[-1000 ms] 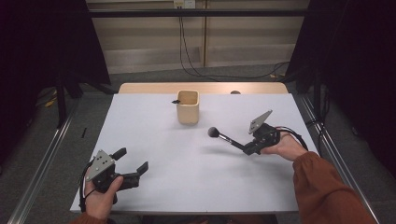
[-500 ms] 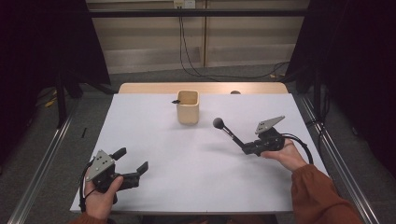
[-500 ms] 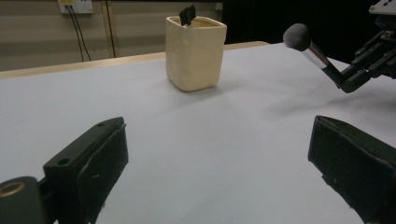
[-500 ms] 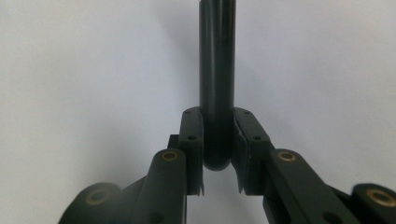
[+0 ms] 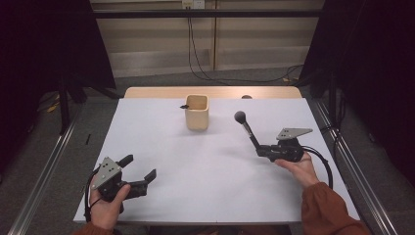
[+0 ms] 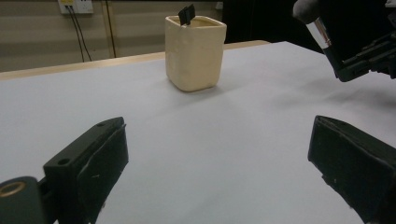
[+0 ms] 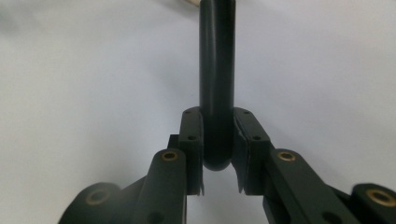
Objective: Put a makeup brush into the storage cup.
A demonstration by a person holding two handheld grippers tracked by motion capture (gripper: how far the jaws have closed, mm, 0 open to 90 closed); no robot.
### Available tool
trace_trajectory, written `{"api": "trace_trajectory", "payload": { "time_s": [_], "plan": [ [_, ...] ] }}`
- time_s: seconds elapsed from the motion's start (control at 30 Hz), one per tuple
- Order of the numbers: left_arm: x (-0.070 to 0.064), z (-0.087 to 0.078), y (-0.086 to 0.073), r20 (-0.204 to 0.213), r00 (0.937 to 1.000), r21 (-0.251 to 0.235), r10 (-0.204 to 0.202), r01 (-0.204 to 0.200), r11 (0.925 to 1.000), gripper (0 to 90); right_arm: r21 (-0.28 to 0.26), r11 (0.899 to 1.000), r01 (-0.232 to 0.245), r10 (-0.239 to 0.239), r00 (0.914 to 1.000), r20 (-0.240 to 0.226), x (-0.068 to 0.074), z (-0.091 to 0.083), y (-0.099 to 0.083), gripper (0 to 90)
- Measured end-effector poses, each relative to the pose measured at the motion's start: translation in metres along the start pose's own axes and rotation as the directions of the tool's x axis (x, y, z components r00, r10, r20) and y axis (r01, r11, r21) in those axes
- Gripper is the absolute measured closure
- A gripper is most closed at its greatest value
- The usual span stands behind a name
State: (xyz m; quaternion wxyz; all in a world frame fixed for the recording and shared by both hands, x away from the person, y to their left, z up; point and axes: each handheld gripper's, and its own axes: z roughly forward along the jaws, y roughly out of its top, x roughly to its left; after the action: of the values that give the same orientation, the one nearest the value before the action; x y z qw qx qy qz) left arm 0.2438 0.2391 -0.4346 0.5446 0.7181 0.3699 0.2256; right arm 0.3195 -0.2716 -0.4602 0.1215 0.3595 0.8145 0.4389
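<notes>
Brush (image 5: 247, 130) is clamped by its dark handle in the right gripper (image 5: 262, 149), right of the beige cup (image 5: 197, 112); the left gripper (image 5: 138, 172) is held wide open, nearer than the cup.

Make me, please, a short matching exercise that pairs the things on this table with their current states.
Things:
1. left hand-held gripper
2. right hand-held gripper
3. brush
4. beige cup

States:
A. stands upright with a small black item at its rim
B. jaws wide apart, holding nothing
C. held by its dark handle, round head raised
D. clamped on a handle

Pairs: 1-B, 2-D, 3-C, 4-A
</notes>
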Motion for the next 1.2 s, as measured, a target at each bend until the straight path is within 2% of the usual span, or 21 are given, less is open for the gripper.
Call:
{"api": "trace_trajectory", "payload": {
  "time_s": [0.1,0.27,0.47,0.57,0.63,0.7,0.77,0.9,1.13,1.2],
  "plan": [
    [0.0,0.001,0.0,0.001,1.0,-0.001,0.001,-0.001,1.0,4.9,-0.032,0.999,-0.004,0.004,1.0,0.007,0.001,-0.004,0.0,75.7],
    [-0.003,0.004,0.001,0.014,0.9997,-0.001,0.02,-0.02,0.9998,4.9,-0.1,0.995,-0.024,0.022,0.9996,-0.017,0.003,-0.006,-0.002,75.7],
    [-0.008,0.004,0.003,0.021,0.9997,-0.015,0.013,-0.013,0.9998,4.8,-0.137,0.991,-0.005,-0.004,0.998,-0.063,0.019,-0.003,0.0,75.6],
    [-0.012,0.004,0.005,0.024,0.9996,-0.02,0.016,-0.015,0.9997,4.7,-0.142,0.99,0.006,-0.018,0.9967,-0.08,0.027,-0.001,0.001,75.7],
    [-0.015,0.005,0.007,0.008,0.9992,-0.027,0.039,-0.039,0.9989,4.7,-0.146,0.989,0.013,-0.027,0.9956,-0.09,0.032,0.0,0.003,75.6],
    [-0.015,0.008,0.009,0.026,0.9991,-0.036,0.033,-0.032,0.9989,4.5,-0.156,0.988,0.013,-0.029,0.9941,-0.104,0.035,0.001,0.004,75.6],
    [-0.016,0.01,0.01,0.025,0.9989,-0.035,0.039,-0.038,0.9987,4.5,-0.16,0.987,0.031,-0.048,0.9933,-0.105,0.039,0.001,0.006,75.6],
    [-0.018,0.014,0.012,0.041,0.9987,-0.042,0.032,-0.031,0.9987,4.5,-0.176,0.983,0.044,-0.07,0.9874,-0.142,0.047,0.003,0.01,75.6],
    [-0.029,0.022,0.02,0.079,0.9946,-0.051,0.067,-0.063,0.9967,4.0,-0.194,0.98,0.052,-0.084,0.9833,-0.162,0.056,0.004,0.013,75.6],
    [-0.032,0.025,0.022,0.09,0.9938,-0.055,0.065,-0.061,0.9966,3.9,-0.202,0.978,0.05,-0.083,0.9831,-0.163,0.058,0.003,0.014,75.6]
  ]
}}
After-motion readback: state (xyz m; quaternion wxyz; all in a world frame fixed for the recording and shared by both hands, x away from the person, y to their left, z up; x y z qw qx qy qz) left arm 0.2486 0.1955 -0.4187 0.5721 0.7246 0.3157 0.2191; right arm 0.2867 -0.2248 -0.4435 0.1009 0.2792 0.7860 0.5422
